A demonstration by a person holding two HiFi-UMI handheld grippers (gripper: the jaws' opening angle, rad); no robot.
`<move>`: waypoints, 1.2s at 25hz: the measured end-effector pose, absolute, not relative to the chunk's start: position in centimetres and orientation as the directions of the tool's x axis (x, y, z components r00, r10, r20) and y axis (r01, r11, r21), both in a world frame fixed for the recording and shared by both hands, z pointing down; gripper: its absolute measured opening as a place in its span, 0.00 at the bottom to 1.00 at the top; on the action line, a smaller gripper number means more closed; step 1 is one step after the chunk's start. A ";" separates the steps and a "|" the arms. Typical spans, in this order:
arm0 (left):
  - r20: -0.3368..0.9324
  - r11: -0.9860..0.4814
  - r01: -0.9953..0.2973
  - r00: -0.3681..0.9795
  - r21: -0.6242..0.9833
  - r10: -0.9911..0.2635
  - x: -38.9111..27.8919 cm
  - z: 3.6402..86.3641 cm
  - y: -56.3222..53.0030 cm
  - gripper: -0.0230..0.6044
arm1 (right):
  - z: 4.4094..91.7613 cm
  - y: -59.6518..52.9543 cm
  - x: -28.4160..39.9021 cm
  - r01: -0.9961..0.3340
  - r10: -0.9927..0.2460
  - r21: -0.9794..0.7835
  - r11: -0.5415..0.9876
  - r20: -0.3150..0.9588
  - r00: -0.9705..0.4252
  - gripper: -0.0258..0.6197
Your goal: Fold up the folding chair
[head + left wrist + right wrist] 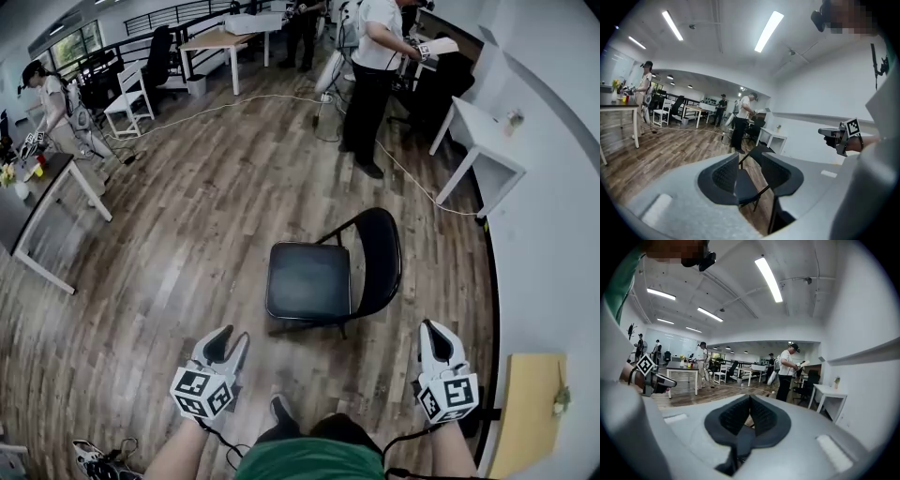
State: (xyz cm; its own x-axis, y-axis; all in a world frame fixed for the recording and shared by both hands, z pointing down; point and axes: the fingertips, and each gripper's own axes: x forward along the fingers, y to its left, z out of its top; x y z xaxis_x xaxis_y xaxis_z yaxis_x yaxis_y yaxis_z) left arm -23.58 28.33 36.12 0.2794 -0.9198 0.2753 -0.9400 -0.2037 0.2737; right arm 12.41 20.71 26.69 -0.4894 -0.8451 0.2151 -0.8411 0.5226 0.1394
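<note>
Looking down from the head view, I see the folding chair (323, 277) standing unfolded on the wood floor (187, 234), its seat flat and its backrest on the right. Both grippers hover on the near side of the chair, well apart from it. My left gripper (228, 343) is off the seat's near left corner, and my right gripper (433, 334) is off the backrest side. The left jaws stand partly apart and grip nothing; the chair shows through the gap, farther off. The right jaws are pressed together and empty. Beyond the chair, a person in a white shirt (373, 75) stands near a white desk (483, 141).
</note>
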 end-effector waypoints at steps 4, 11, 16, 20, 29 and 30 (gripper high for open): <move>0.322 -0.191 -0.918 0.308 0.348 -0.895 -25.4 39.9 24.5 0.30 | 28.5 16.9 11.8 -0.849 -0.840 0.122 0.514 0.274 -0.469 0.04; 0.417 -0.146 -0.882 0.350 0.447 -0.839 -26.8 45.8 17.5 0.42 | 33.4 8.1 12.2 -0.871 -0.810 -0.019 0.490 0.358 -0.464 0.19; 0.478 -0.100 -0.833 0.406 0.544 -0.779 -26.7 50.5 11.8 0.40 | 36.9 0.9 13.9 -0.876 -0.787 -0.104 0.471 0.400 -0.470 0.20; 0.522 -0.041 -0.820 0.400 0.571 -0.753 -27.4 54.6 7.0 0.40 | 39.2 -4.4 15.9 -0.879 -0.773 -0.131 0.458 0.430 -0.466 0.20; 0.633 0.004 -0.809 0.457 0.588 -0.625 -28.0 66.1 1.1 0.42 | 45.9 -9.5 18.3 -0.891 -0.719 -0.191 0.412 0.533 -0.446 0.23; 0.639 0.005 -0.803 0.470 0.596 -0.609 -28.1 67.6 0.6 0.42 | 46.6 -9.6 18.2 -0.892 -0.711 -0.207 0.401 0.544 -0.446 0.24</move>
State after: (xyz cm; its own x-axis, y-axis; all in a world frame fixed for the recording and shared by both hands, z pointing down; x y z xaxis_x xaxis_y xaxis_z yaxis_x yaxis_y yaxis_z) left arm -28.14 0.62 67.60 0.4704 -0.6085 0.6390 -0.8032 0.0047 0.5958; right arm 18.22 -9.57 46.59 -0.4458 -0.7112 0.5436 -0.8923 0.4012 -0.2069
